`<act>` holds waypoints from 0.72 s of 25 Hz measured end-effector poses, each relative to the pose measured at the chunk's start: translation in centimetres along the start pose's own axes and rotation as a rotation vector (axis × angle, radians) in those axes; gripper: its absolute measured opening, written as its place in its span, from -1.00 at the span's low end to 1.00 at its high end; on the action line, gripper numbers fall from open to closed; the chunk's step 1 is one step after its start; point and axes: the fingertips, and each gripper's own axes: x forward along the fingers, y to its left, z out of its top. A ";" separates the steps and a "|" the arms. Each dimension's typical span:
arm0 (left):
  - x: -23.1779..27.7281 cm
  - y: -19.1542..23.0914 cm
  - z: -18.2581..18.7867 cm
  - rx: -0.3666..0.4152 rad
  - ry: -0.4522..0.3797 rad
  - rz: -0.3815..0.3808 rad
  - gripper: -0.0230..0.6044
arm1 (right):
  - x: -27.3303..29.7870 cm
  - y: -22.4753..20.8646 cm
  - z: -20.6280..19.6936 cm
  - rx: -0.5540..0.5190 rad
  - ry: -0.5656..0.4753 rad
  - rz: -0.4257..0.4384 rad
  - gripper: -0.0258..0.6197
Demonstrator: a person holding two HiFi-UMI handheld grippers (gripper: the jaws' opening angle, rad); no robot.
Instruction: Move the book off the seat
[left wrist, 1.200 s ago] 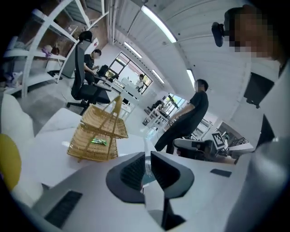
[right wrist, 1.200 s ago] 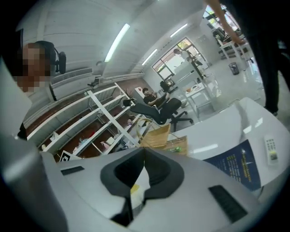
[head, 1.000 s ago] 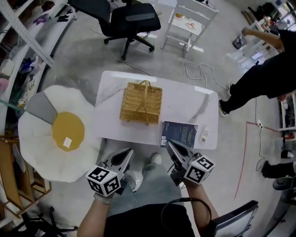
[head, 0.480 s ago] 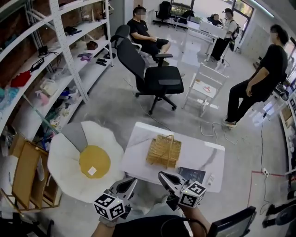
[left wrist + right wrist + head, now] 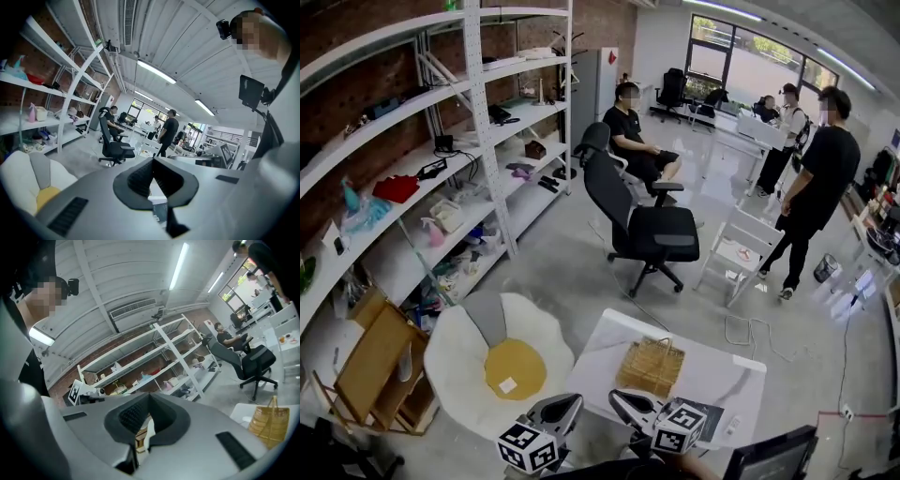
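On the table, book text seems illegible; left gripper, right gripper fingers pressed together.

A woven basket is being carried near the middle of the white marbled desk, and a dark book is being borne flat at its near edge. A small pale item lies just beside the book, too small to tell. The grey floor is being occupied beside the desk by a white flower-shaped floor seat with a yellow centre. Farther off, a black office chair and a loose cable are being carried.
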 end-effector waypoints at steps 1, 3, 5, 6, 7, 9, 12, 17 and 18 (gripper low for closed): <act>-0.2 0.0 0.4 -0.004 -0.012 0.010 -0.91 | 0.4 0.5 0.0 -0.014 0.014 0.023 -0.88; -0.5 -0.2 1.0 -0.010 -0.030 0.023 -0.91 | 1.0 1.7 0.0 -0.065 0.041 0.069 -0.88; -0.8 -0.4 1.2 0.003 -0.030 0.032 -0.91 | 1.7 2.6 0.0 -0.126 0.056 0.103 -0.88; -1.0 -0.4 1.3 0.011 -0.030 0.037 -0.91 | 2.0 3.0 0.1 -0.141 0.057 0.115 -0.88; -1.1 -0.4 1.4 0.015 -0.033 0.043 -0.91 | 2.3 3.2 0.2 -0.143 0.055 0.125 -0.88; -1.4 -0.3 1.7 0.009 -0.049 0.053 -0.91 | 2.9 3.6 0.3 -0.140 0.055 0.139 -0.88; -2.0 0.5 2.1 -0.004 -0.066 0.076 -0.91 | 3.9 3.4 0.3 -0.134 0.067 0.129 -0.88; -2.9 2.6 3.1 -0.012 -0.096 0.128 -0.91 | 5.0 2.5 1.4 -0.090 0.048 0.123 -0.88; -3.1 2.8 3.3 -0.014 -0.104 0.133 -0.91 | 5.1 2.5 1.6 -0.089 0.044 0.121 -0.88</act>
